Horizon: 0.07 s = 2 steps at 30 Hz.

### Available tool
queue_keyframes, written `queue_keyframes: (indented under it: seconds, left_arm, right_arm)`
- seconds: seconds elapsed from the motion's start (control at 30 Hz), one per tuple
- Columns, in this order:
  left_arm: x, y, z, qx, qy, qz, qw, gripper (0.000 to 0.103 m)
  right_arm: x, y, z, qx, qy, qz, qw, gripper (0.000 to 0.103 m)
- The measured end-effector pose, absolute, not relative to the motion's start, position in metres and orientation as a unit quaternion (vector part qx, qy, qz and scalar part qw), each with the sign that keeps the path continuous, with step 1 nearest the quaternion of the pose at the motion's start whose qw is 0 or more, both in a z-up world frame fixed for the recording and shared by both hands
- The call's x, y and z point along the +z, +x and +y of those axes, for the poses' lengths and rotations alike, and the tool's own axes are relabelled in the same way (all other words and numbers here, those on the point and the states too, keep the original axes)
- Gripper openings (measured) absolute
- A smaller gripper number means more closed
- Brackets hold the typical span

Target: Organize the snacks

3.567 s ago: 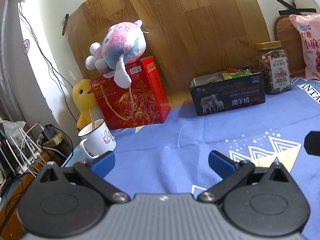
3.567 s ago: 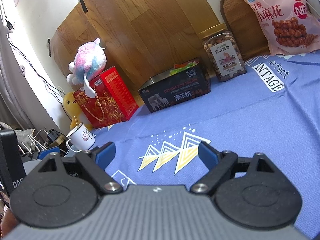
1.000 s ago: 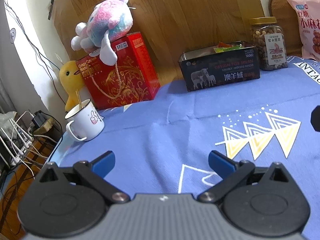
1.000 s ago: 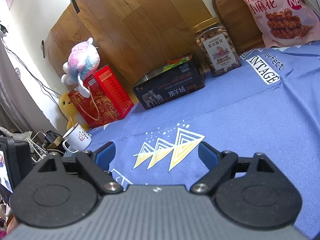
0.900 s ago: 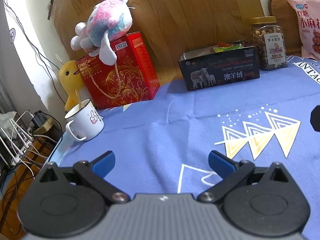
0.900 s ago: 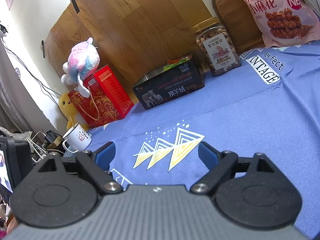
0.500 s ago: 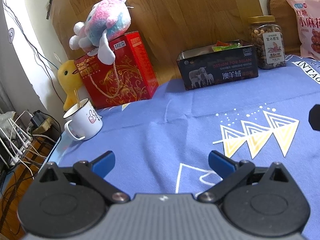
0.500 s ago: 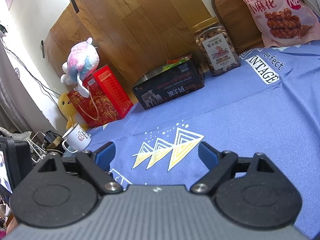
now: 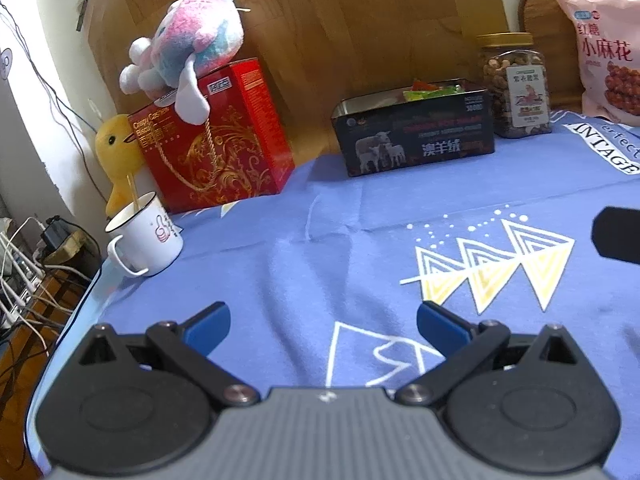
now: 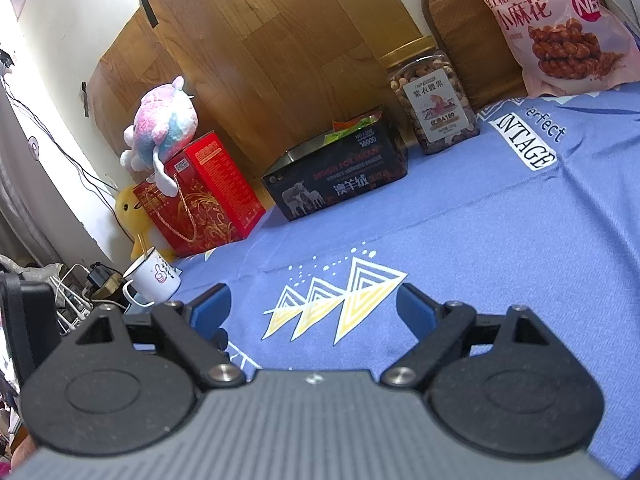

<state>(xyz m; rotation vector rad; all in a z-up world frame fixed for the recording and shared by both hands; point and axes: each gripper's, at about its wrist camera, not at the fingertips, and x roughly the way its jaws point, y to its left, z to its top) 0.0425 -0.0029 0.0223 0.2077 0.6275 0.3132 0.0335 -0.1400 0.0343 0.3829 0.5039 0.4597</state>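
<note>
I count one black tin [image 9: 414,136], one nut jar [image 9: 516,88], one pink snack bag [image 9: 608,68], one red box [image 9: 212,140], two plush toys [image 9: 188,56], one mug [image 9: 144,240].

Left tool [image 9: 322,326] spread wide and empty, right tool [image 10: 314,306] likewise

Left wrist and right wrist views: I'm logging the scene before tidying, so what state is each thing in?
Left gripper: open, empty.
Right gripper: open, empty.
Black tin: lidless, packets inside.
Nut jar: lid on, upright.
Pink snack bag: upright, leaning back.
Red box: closed, plush toy on top.
Mug: upright, stick inside.
</note>
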Motion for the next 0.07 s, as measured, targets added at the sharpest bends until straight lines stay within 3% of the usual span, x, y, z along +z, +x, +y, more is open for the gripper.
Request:
queue_keyframes:
  seconds: [0.07]
  left_arm:
    - [0.0234, 0.0422, -0.0035, 0.147, 0.101, 0.305, 0.936, 0.103]
  right_arm:
    - [0.0354, 0.0331, -0.1387, 0.222, 0.184, 0.243, 0.926, 0.092]
